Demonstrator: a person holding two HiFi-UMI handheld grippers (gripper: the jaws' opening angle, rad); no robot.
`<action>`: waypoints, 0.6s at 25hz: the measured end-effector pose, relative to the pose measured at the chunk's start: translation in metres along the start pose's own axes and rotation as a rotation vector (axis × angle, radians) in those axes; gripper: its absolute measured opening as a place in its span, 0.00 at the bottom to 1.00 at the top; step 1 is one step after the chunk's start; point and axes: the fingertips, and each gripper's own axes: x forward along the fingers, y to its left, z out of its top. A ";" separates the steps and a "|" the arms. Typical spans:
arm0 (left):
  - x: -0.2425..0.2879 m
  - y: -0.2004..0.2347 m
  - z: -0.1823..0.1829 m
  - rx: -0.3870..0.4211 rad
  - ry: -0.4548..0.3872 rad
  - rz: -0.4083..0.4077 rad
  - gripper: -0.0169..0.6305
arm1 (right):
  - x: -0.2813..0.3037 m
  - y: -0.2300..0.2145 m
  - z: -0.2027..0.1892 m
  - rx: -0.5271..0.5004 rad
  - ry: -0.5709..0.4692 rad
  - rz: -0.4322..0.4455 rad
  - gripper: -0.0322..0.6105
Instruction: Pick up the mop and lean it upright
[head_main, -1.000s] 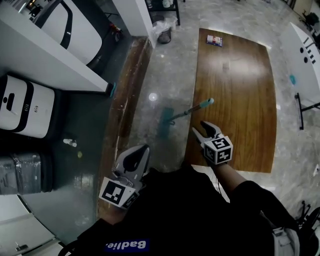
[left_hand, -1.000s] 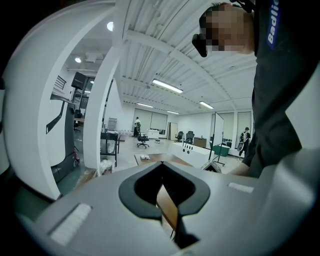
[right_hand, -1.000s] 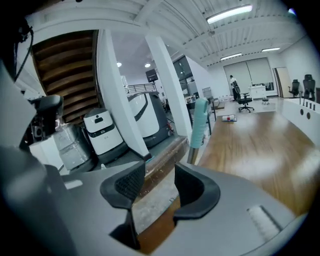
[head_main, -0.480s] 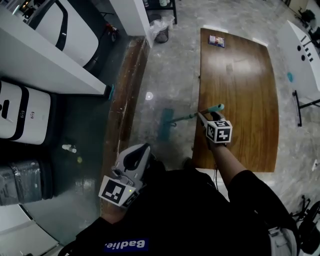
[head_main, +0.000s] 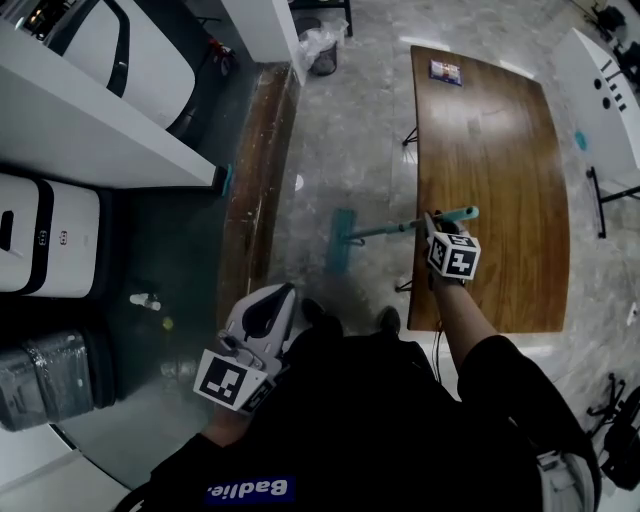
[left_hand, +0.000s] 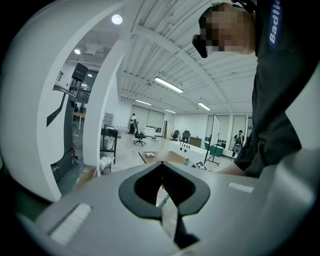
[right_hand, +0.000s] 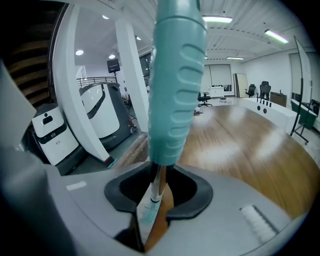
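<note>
Teal at both ends, the mop (head_main: 380, 232) has its head on the floor left of the desk (head_main: 490, 150) and its grip over the desk's left edge. A second ago the right gripper (head_main: 433, 222) hung spread wide, short of the pole, nearer the desk's near left corner. Now its jaws are closing round the pole just below the grip. The left gripper (head_main: 283, 296) has stayed closed and empty at the person's side.
</note>
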 end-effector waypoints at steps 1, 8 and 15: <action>-0.002 0.004 0.001 -0.002 -0.004 -0.003 0.06 | -0.001 0.003 0.000 0.006 0.000 0.001 0.22; -0.009 0.027 0.004 -0.011 -0.035 -0.037 0.06 | -0.006 0.058 0.000 -0.008 -0.006 0.071 0.22; -0.028 0.055 0.012 -0.020 -0.076 -0.030 0.05 | -0.006 0.117 0.001 -0.032 0.012 0.133 0.22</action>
